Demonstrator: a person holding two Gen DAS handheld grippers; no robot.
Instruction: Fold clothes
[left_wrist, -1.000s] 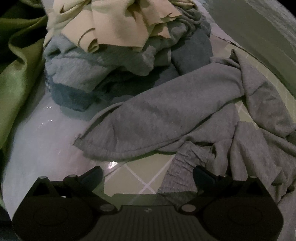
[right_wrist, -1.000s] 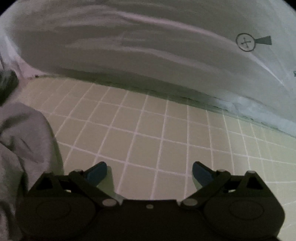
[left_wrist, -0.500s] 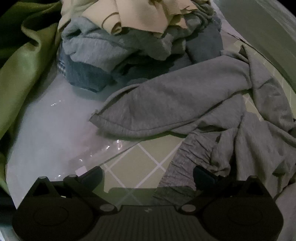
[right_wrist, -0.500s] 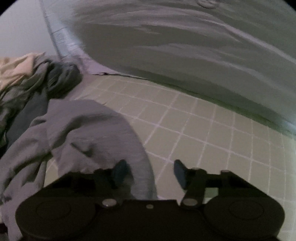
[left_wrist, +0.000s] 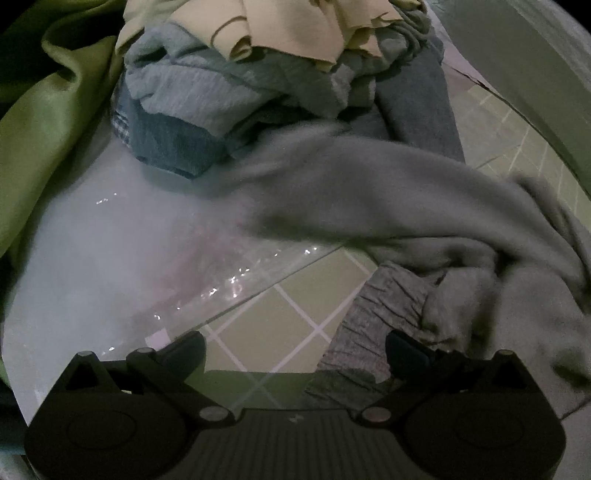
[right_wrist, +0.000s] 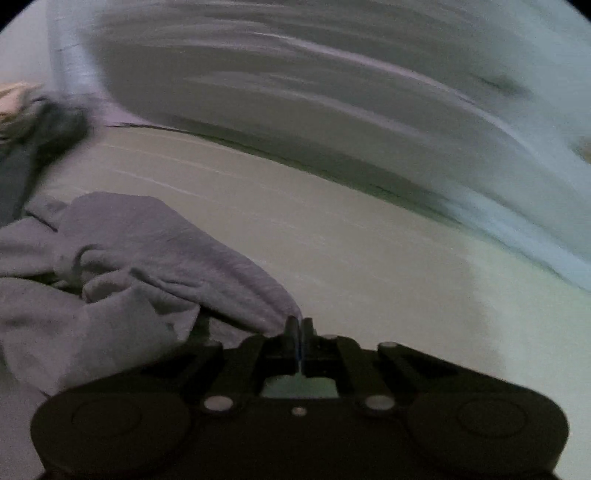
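Note:
A grey garment (left_wrist: 424, 195) lies crumpled on the green checked tablecloth (left_wrist: 258, 332), blurred by motion in the left wrist view. My left gripper (left_wrist: 295, 343) is open and empty, low over the cloth, with its right finger beside a gathered grey waistband (left_wrist: 373, 314). My right gripper (right_wrist: 298, 325) is shut on an edge of the grey garment (right_wrist: 155, 251), which trails off to the left from the jaws.
A pile of blue-grey and cream clothes (left_wrist: 266, 62) sits at the back in the left wrist view. Green fabric (left_wrist: 40, 122) hangs at the left. A clear plastic sheet (left_wrist: 122, 258) covers the table's left part. A pale wall (right_wrist: 295, 74) rises behind the table.
My right gripper has swung left to the grey garment, closed on its edge and is pulling it. The garment has shifted right in the left wrist view. My left gripper has moved forward a little.

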